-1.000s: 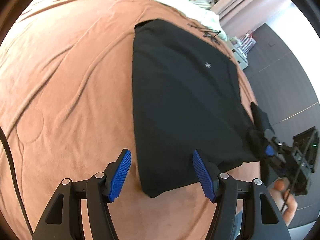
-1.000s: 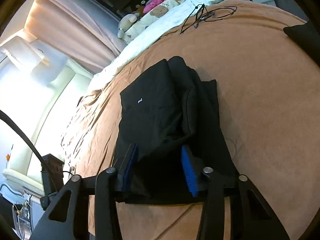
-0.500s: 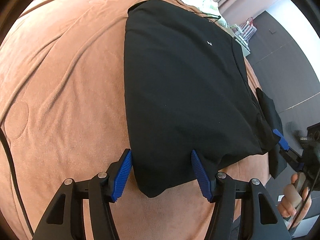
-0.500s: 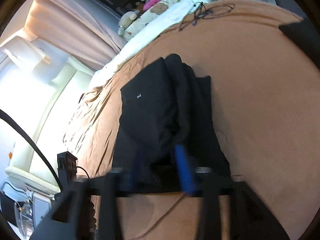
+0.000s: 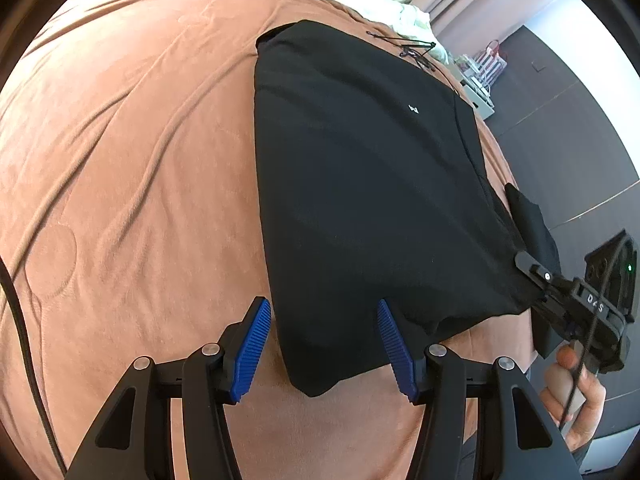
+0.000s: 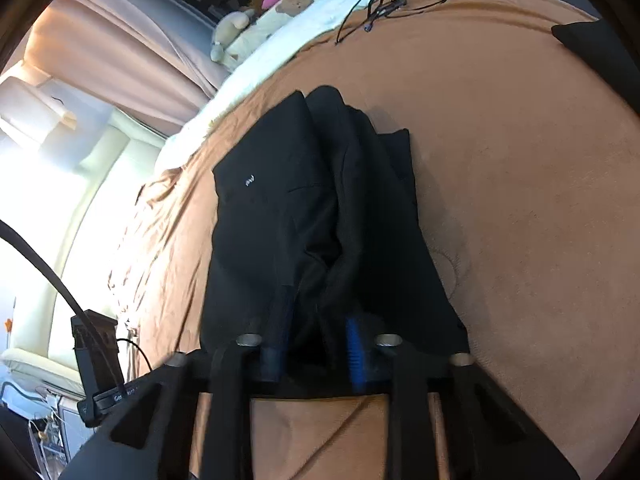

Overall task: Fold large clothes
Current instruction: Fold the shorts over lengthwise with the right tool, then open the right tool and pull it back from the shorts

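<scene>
In the left wrist view, one black garment (image 5: 360,184) is lying on the orange-brown bedspread (image 5: 132,152), which is soft, a little fuzzy and showing long wrinkles. The garment is smooth and matte, and it is carrying one small white logo (image 5: 413,109). The left gripper (image 5: 324,344) is showing two blue ribbed pads (image 5: 251,350); they are standing apart, with the nearest corner of the garment lying between them. At the right edge, the right gripper (image 5: 532,268) is touching the garment's side.

In the right wrist view, the same garment (image 6: 304,220) is forming several thick folds. The right gripper (image 6: 316,350) is blurred; cloth is sitting between its two fingers, but one cannot tell if they are pressing it. One thin black cable (image 6: 384,4) is lying far on the bedspread (image 6: 520,160).
</scene>
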The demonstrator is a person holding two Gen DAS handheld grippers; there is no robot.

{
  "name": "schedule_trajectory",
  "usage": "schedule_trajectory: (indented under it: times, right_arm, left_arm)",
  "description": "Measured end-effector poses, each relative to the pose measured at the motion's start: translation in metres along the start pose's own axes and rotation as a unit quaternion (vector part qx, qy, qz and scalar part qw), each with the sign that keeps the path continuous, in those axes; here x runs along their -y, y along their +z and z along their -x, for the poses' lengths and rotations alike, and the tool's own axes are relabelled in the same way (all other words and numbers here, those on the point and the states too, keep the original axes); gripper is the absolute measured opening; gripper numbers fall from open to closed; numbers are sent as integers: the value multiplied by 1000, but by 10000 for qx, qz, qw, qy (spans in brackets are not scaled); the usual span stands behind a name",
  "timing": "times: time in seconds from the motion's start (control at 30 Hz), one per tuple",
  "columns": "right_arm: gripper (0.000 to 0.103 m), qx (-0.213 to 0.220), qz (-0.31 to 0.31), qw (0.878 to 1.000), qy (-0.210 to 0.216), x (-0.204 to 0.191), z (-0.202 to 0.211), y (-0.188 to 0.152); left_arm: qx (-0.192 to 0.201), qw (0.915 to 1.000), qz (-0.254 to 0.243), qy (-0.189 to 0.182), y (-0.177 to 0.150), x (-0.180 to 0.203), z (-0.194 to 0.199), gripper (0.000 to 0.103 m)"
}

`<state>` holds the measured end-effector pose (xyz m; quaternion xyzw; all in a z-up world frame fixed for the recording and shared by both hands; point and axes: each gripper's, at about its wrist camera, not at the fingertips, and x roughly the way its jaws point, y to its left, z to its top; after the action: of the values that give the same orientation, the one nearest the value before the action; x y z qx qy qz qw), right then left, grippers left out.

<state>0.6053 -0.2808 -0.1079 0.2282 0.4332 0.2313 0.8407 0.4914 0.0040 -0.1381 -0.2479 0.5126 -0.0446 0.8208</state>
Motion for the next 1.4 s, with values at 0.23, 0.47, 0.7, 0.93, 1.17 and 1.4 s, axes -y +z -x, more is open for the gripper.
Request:
schedule_trajectory:
  times: [0.23, 0.47, 0.7, 0.93, 1.17, 1.4]
  right_arm:
    - [8, 81, -339, 9994, 65, 39, 7, -31]
    - [8, -11, -514, 9986, -109, 62, -6, -43]
    - [11, -60, -202, 9998, -15, 35, 6, -22]
    - [76, 274, 78, 9996, -55, 20, 19, 8]
    - [76, 39, 125, 9998, 150, 24, 4, 34]
    - [76, -373, 1, 9980, 520, 56, -37, 75]
  left_arm:
    - [-6, 10000, -12, 42, 1, 4, -11, 58]
    - [-222, 9995, -94, 221, -12, 8, -36, 57]
    - [-316, 9995, -24, 1, -8, 0, -25, 55]
    - [-45, 9998, -86, -197, 12, -7, -5, 67]
    - [35, 9998, -72, -183, 35, -19, -4, 69]
    - [143, 9999, -80, -55, 69, -19, -16, 69]
